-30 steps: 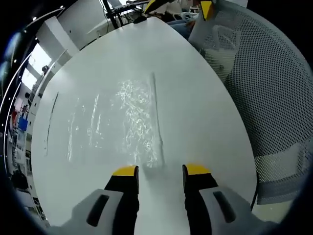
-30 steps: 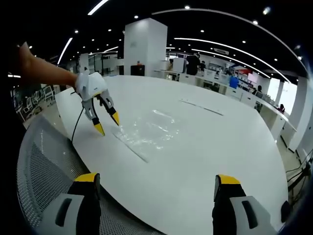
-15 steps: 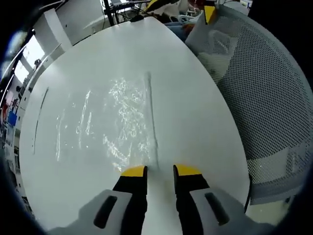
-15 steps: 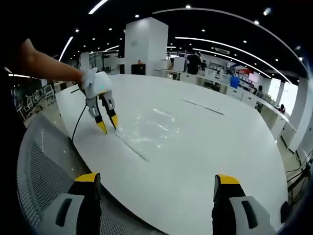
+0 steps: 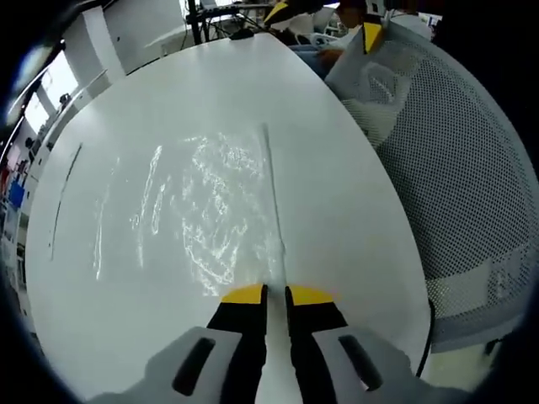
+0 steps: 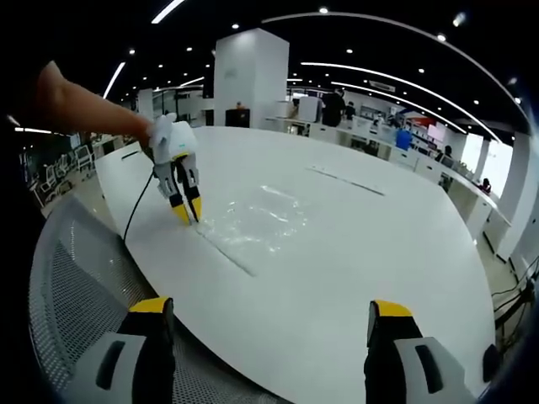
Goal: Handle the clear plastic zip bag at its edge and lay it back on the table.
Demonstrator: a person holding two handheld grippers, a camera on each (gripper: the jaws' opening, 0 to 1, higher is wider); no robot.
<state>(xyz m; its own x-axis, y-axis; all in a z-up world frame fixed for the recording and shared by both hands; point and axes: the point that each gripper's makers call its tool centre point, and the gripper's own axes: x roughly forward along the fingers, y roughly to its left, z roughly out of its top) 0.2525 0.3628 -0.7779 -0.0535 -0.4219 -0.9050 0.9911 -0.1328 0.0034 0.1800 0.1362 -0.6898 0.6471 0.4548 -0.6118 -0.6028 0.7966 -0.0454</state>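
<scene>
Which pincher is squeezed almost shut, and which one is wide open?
The left gripper, down at the zip bag's corner, is squeezed nearly shut. The right gripper is wide open, hanging off the table by the mesh chair.

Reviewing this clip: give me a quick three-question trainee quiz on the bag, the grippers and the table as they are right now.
1. True or false: the right gripper is clamped on the clear zip bag.
2. The left gripper has its tips at: A) the bag's zip-strip edge, B) the mesh chair, C) the far side of the table.
3. Does the bag lie flat or hang in the air?

Key: 1. False, it is wide open, away from the bag. 2. A. 3. Flat on the table.
</scene>
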